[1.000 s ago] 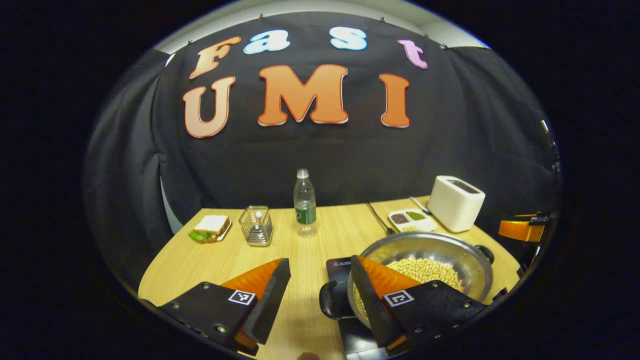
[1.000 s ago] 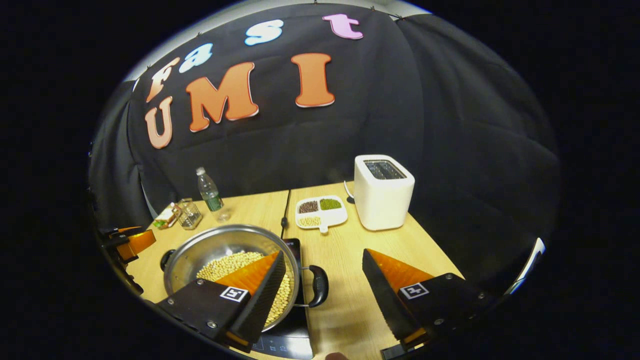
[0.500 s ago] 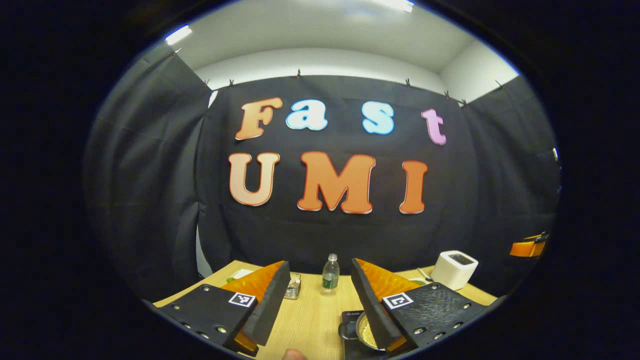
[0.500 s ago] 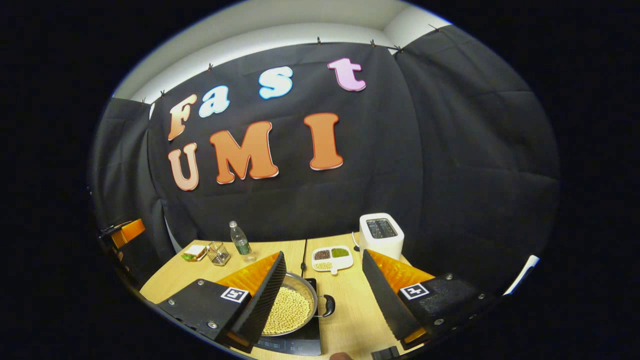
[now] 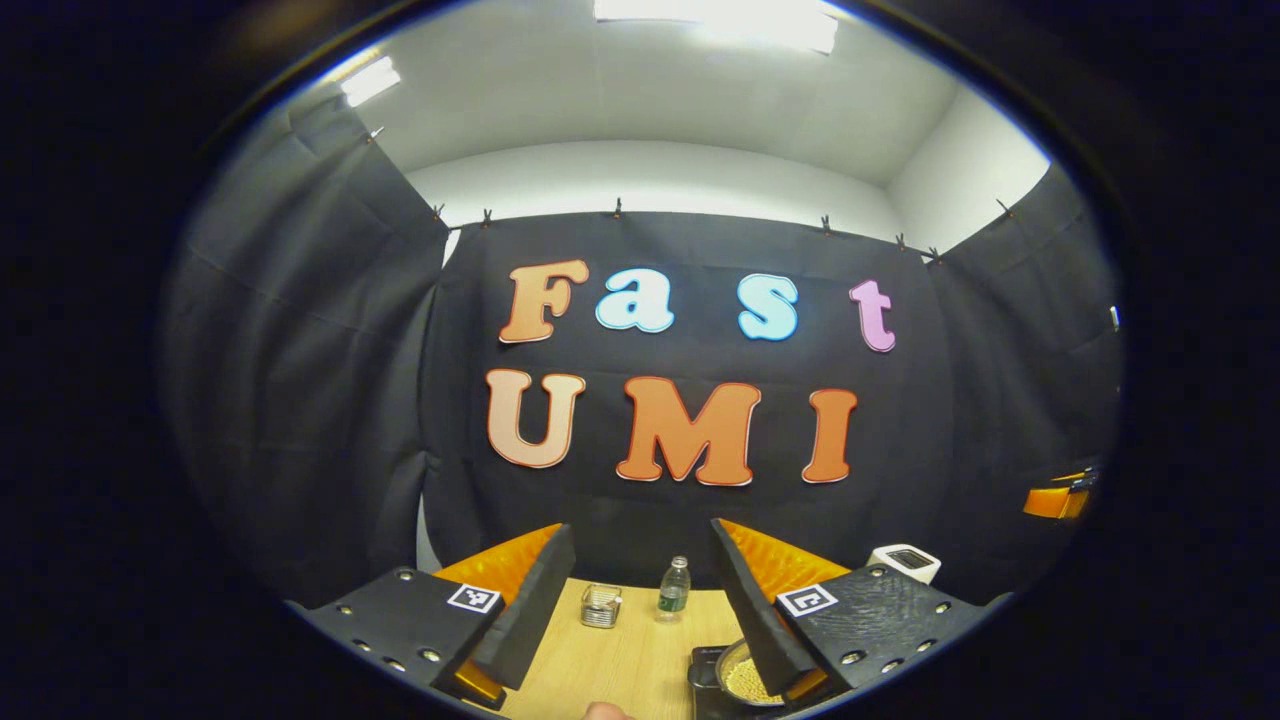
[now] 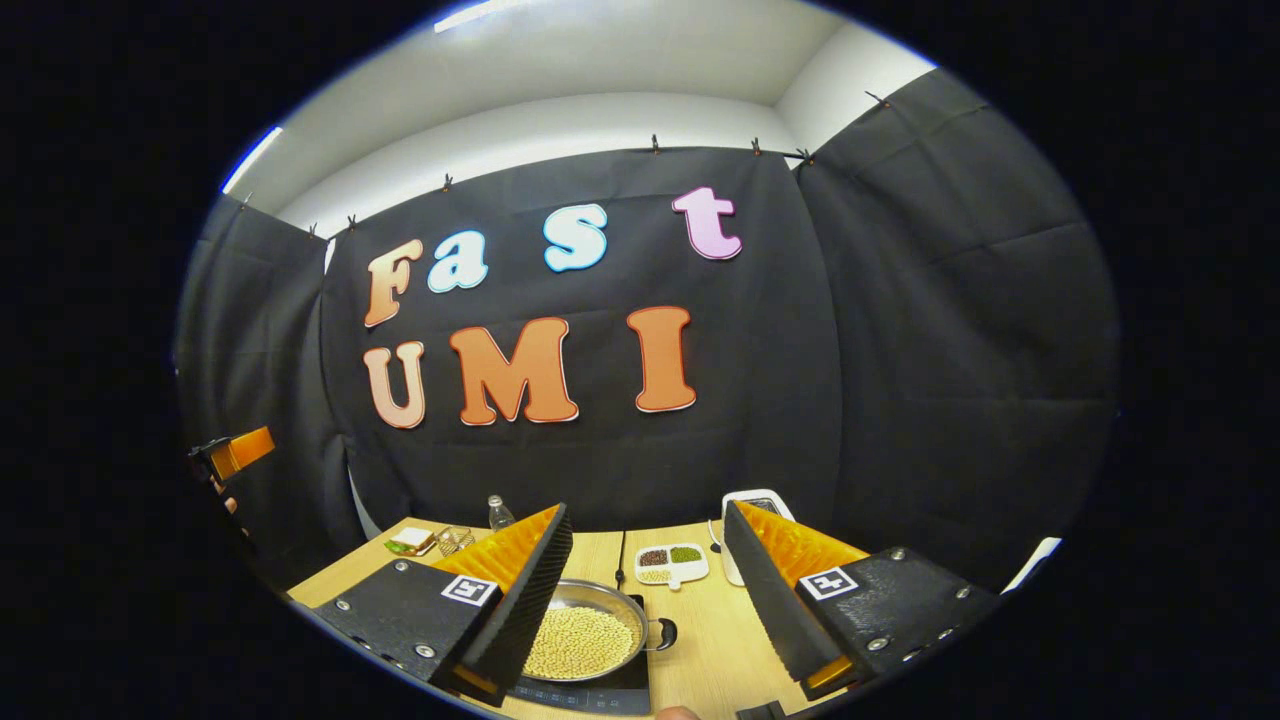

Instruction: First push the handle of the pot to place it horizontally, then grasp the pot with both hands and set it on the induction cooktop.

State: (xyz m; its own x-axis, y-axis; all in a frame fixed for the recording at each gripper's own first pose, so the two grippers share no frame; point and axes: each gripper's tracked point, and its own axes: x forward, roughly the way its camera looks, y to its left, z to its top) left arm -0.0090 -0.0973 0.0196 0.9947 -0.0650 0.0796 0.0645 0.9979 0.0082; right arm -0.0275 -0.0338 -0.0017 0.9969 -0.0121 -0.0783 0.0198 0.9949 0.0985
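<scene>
A steel pot (image 6: pixel 585 632) holding pale beans sits on the black induction cooktop (image 6: pixel 600 692), one dark side handle (image 6: pixel 664 634) pointing right. In the left gripper view the pot (image 5: pixel 745 678) peeks out low beside my right-hand finger, on the cooktop (image 5: pixel 703 668). My left gripper (image 5: pixel 640 595) is open, high above the table and back from the pot. My right gripper (image 6: pixel 648 575) is open too, raised well above the pot with nothing between its fingers. The other gripper shows at the far edge of each view: the right gripper (image 5: pixel 1058 497), the left gripper (image 6: pixel 235 452).
On the wooden table (image 6: pixel 700 640) stand a white toaster (image 6: pixel 748 500), a divided dish of grains (image 6: pixel 670 563), a water bottle (image 5: pixel 674 589), a wire holder (image 5: pixel 600 606) and a sandwich on a plate (image 6: pixel 411 541). A cable (image 6: pixel 622 560) runs back from the cooktop.
Both grippers have risen and drawn back from the pot, staying open. The pot rests on the cooktop and looks much smaller and lower in both views.
</scene>
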